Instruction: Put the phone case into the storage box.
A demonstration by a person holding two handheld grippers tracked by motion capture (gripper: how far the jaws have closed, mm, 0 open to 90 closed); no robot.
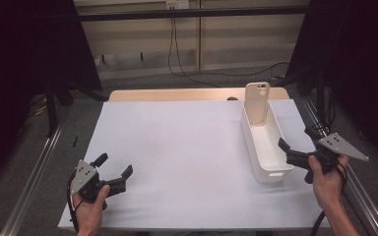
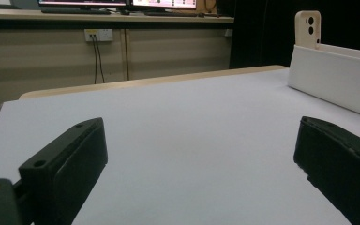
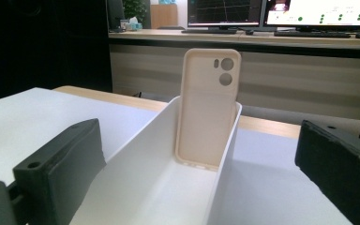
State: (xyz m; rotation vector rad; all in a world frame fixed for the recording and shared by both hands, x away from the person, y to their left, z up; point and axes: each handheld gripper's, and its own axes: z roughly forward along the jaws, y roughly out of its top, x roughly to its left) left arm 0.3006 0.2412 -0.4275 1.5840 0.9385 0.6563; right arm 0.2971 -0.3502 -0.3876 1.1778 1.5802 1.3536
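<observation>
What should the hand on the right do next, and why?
Probably ease the right gripper forward along the long white plastic bin towards the beige phone case: its jaws stand open and empty at the bin's near end, and the case leans upright against the far wall.

In the left gripper view, the bin (image 2: pixel 333 79) hid the lower part of the phone case (image 2: pixel 308 28), and the picture's right edge cut the bin off. Monitors (image 3: pixel 281 11) were cropped at the top of the right gripper view.
</observation>
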